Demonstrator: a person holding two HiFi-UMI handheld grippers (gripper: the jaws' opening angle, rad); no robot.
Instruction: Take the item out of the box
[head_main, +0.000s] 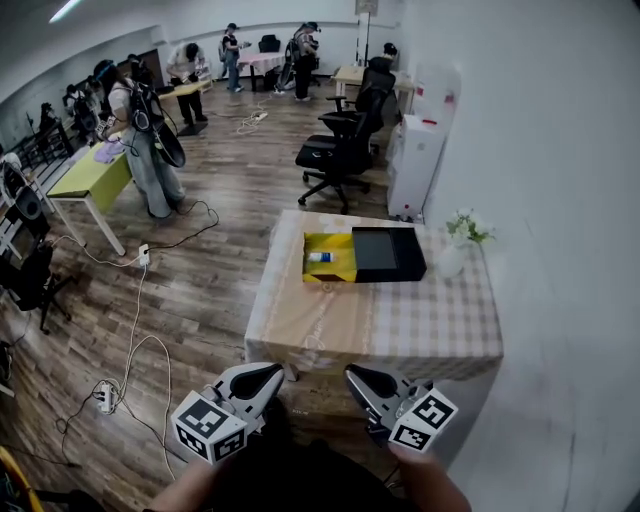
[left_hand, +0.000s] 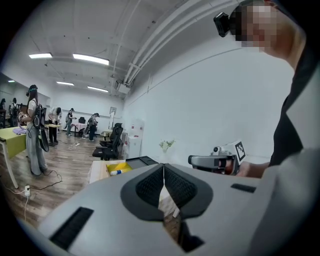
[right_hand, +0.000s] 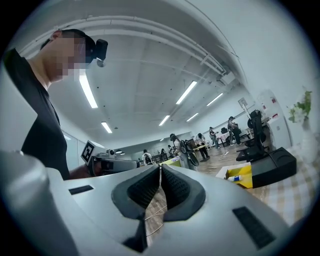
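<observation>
I hold both tools low, on the near side of the table and well short of the box. My left gripper has its jaws pressed together with nothing between them. My right gripper is closed and empty in the same way. I judge this to be the approach step: nothing has been reached yet.

Between my tools and the box runs the near edge of the square table under its tan-and-white checked cloth, which hangs over that edge. The bare cloth on my side of the box gives a free path in.

The open yellow cardboard box lies toward the far side of the table. Its flat black lid or sleeve touches it on the right. The item, a small white tube with a blue end, lies inside the yellow part near its left wall.

The next move, I think, calls for carrying one gripper over the table edge, spreading its jaws and lowering them over the tube. The tube lies flat and the box walls are close, so the jaws need careful lining up.

A white vase of small flowers stands just right of the black lid. The plain white wall closes that side, so right of the box is tight. Left of the box the wooden floor with loose cables is open. Beyond the box stand a black office chair and a white water dispenser.
</observation>
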